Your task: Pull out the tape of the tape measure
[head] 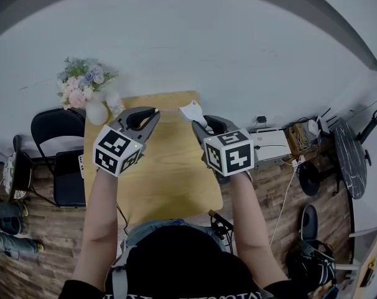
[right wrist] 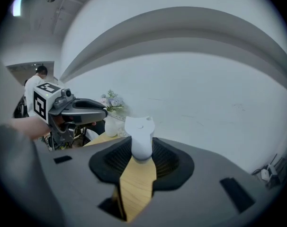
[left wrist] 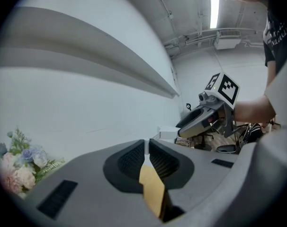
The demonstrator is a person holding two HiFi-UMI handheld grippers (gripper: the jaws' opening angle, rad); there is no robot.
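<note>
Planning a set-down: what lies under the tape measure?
The tape measure, clamped in the right hand-held gripper, hangs over the wooden table; the jaws cover its underside.

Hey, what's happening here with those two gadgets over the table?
A person holds a gripper in each hand above a wooden table. The right gripper clamps a small white tape measure between its fingers. The left gripper is shut on nothing, a little apart from it. No tape shows pulled out yet.
</note>
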